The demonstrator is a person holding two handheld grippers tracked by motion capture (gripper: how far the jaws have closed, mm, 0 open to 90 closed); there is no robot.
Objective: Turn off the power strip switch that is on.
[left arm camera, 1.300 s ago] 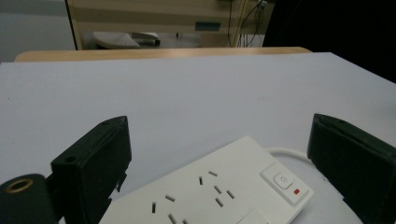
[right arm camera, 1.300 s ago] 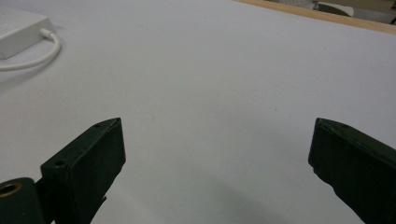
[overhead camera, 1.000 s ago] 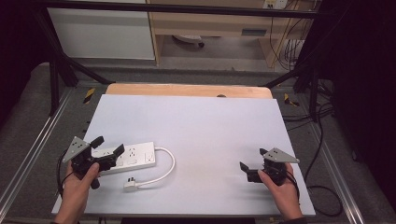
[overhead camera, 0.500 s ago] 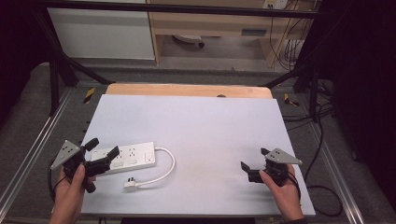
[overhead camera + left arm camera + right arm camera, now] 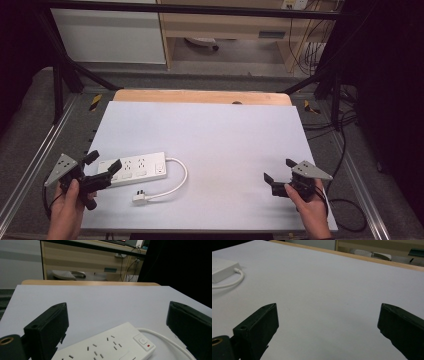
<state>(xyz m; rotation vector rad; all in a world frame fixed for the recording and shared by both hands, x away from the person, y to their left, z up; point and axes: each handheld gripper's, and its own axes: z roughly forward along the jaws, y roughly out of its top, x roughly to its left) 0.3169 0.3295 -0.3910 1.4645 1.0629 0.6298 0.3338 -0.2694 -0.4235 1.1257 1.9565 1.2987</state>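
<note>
A white power strip (image 5: 135, 168) lies flat at the near left of the pale grey table top (image 5: 215, 135). Its white cord (image 5: 179, 176) loops round to a loose plug (image 5: 140, 198). My left gripper (image 5: 104, 161) is open at the strip's left end, one jaw over that end, holding nothing. In the left gripper view the strip (image 5: 107, 346) with its red-marked switch (image 5: 143, 342) lies low between the spread jaws of this gripper (image 5: 120, 315). My right gripper (image 5: 278, 170) is open over bare table at the near right. The right gripper view has the strip's corner (image 5: 222, 268) far off to the left of its own gripper (image 5: 329, 315).
A wooden strip (image 5: 200, 96) edges the far side of the table. Metal rails (image 5: 30, 165) run along both sides, and cables (image 5: 345, 205) hang at the right. Beyond the table stands a wooden cabinet (image 5: 240, 25).
My left gripper has drifted left and toward the person, staying open at the strip's end. The right gripper has shifted slightly nearer. The strip and cord have not moved.
</note>
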